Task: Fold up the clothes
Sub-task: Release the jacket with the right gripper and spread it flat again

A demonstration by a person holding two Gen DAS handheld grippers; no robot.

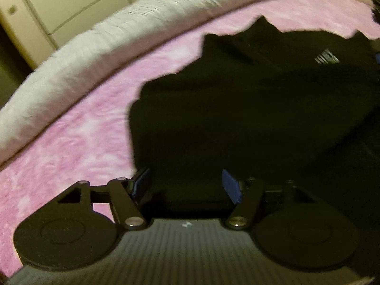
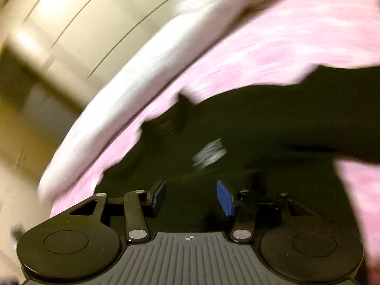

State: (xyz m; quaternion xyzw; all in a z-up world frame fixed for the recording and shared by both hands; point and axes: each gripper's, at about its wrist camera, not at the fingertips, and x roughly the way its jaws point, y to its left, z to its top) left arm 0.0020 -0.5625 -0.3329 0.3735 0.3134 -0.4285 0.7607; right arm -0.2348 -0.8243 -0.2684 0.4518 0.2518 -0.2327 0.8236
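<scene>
Black fabric dominates both views: a dark garment [image 1: 237,109] is spread on a pink fleecy blanket [image 1: 71,137] covering a bed, with a white fluffy cover [image 1: 95,47] bunched along the far edge. In the left wrist view the left gripper [image 1: 186,185] is held over the garment's near edge with its jaws released, blue pads set wide apart and nothing pinched between them; a small pale logo [image 1: 326,59] is seen towards the right (sharp enough there to be made out as stripes). In the right wrist view the same logo [image 2: 209,154] is smeared by motion blur, and the right gripper [image 2: 191,197] is likewise parted over the garment [image 2: 261,128], empty. Cream panelled furniture [image 2: 71,23] is shown beyond the bed.
</scene>
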